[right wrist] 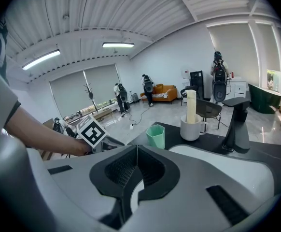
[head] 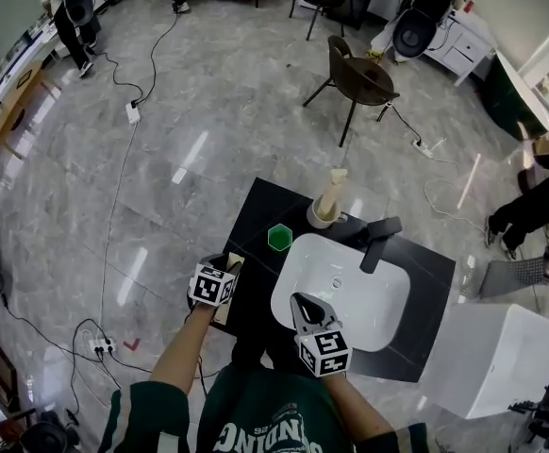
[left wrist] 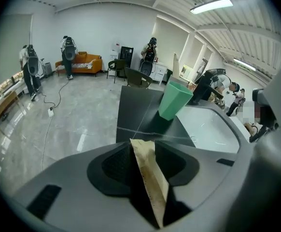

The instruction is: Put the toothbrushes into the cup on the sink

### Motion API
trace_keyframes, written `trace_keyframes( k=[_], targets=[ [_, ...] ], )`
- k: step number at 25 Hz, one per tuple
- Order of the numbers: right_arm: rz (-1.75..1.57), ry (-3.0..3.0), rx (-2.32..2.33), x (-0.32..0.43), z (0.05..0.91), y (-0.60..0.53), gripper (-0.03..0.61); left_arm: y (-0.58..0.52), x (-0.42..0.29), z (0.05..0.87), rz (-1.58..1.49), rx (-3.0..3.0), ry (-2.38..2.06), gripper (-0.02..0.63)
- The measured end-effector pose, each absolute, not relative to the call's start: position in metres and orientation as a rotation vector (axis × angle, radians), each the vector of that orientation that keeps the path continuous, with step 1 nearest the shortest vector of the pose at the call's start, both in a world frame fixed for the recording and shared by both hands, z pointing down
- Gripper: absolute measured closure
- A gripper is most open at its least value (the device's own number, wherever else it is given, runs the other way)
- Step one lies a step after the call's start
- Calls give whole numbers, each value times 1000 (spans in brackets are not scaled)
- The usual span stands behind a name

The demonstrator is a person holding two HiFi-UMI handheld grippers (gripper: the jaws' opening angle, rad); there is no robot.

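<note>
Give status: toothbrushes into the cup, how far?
Done: one wrapped toothbrush stands in the white mug. In hand: left gripper open around a second wrapped toothbrush at the counter edge, not clamped. Left: grip it, carry it to the mug. Idle: right gripper shut, empty.

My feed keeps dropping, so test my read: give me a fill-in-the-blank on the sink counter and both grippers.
The cup beside the sink basin is ___.
The white mug holds ___ wrapped toothbrush.
The jaws of the right gripper are ___.
The jaws of the left gripper stand ___, a paper pack between them.
Missing words: green; one; shut; open.
</note>
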State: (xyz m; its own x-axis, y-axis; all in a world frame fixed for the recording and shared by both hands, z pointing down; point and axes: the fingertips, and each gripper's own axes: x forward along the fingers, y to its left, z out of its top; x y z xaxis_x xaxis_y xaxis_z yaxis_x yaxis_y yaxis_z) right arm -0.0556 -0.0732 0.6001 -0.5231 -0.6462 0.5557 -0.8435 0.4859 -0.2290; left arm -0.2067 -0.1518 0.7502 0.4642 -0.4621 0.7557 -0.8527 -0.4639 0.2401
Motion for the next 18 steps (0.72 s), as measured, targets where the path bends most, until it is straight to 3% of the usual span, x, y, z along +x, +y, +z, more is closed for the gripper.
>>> trace_keyframes(
  k=[11, 16, 18],
  targets=[
    [720, -2328, 1303, -41, 596, -72, 538, -146, -204, 757, 885, 2019, -991, 453],
    [727, -2319, 1319, -36, 597, -71, 538, -144, -197, 754, 873, 2036, -930, 499],
    [730, -2317, 1323, -34, 597, -70, 538, -142, -193, 750, 854, 2063, -933, 548]
  ],
)
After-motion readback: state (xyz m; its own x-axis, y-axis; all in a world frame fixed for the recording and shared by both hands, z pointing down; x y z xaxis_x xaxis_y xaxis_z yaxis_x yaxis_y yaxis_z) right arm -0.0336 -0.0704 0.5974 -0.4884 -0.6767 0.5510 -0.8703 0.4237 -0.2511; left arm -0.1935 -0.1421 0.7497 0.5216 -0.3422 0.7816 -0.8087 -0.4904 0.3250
